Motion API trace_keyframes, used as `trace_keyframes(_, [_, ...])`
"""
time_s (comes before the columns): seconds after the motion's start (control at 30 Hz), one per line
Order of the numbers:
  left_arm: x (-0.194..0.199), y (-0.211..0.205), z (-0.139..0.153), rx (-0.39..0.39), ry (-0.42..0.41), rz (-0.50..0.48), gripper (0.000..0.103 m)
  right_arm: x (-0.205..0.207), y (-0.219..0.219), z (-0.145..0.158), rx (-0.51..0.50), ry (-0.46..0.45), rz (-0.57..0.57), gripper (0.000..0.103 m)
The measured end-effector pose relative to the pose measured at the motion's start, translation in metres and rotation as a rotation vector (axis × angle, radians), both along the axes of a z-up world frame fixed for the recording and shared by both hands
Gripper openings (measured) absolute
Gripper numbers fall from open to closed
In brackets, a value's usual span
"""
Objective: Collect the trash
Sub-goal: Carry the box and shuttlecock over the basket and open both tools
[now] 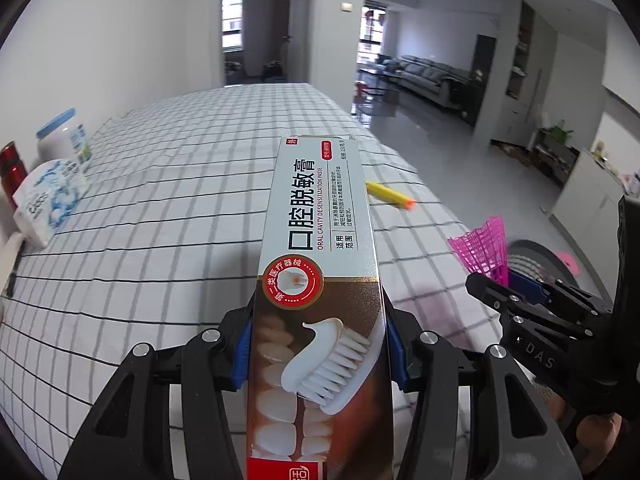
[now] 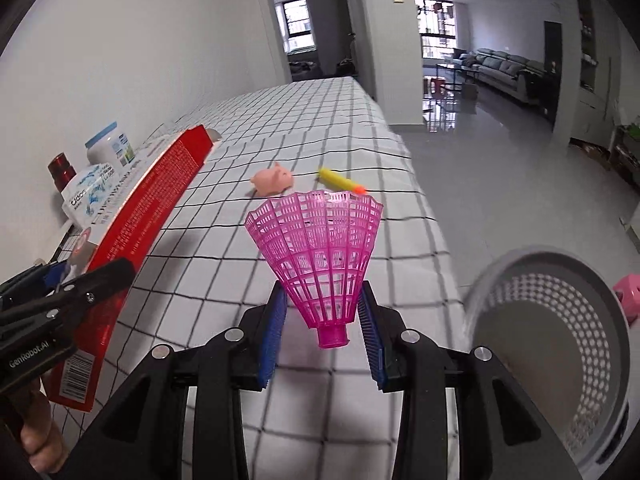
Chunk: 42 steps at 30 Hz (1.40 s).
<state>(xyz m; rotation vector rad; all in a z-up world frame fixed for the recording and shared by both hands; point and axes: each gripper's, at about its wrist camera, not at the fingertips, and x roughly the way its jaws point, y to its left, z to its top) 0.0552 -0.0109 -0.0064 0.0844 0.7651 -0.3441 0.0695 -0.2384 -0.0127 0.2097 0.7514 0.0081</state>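
My left gripper (image 1: 318, 344) is shut on a long toothpaste box (image 1: 320, 248), held above the checked tablecloth (image 1: 160, 208); the box shows red in the right wrist view (image 2: 132, 216). My right gripper (image 2: 322, 320) is shut on a pink plastic shuttlecock (image 2: 318, 248), also seen at the right of the left wrist view (image 1: 482, 250). A grey perforated bin (image 2: 560, 344) stands below the table's right edge, beside my right gripper. A yellow foam dart with an orange tip (image 2: 340, 179) and a pink pig toy (image 2: 274, 180) lie on the table ahead.
Along the wall at the left stand a red bottle (image 1: 12, 168), a white jar with a blue lid (image 1: 64, 140) and a wipes pack (image 1: 50, 200). A pink object (image 2: 628, 296) lies on the floor past the bin. The table's right edge drops to a glossy floor.
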Motion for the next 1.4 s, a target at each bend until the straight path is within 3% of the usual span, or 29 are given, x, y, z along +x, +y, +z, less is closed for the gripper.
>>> trace_keyframes(0.7, [-0.045, -0.125, -0.012, 0.028, 0.026, -0.285, 0.051, -0.11, -0.114, -0.014, 0.037, 0.0, -0.32, 0.035])
trace_keyframes(1.03, [-0.057, -0.194, -0.034, 0.062, 0.088, -0.446, 0.051, -0.131, -0.159, -0.031, 0.061, 0.057, -0.446, 0.035])
trace_keyframes(1.4, [-0.053, -0.239, -0.06, 0.101, 0.154, -0.508, 0.051, -0.132, -0.184, -0.048, 0.089, 0.107, -0.473, 0.035])
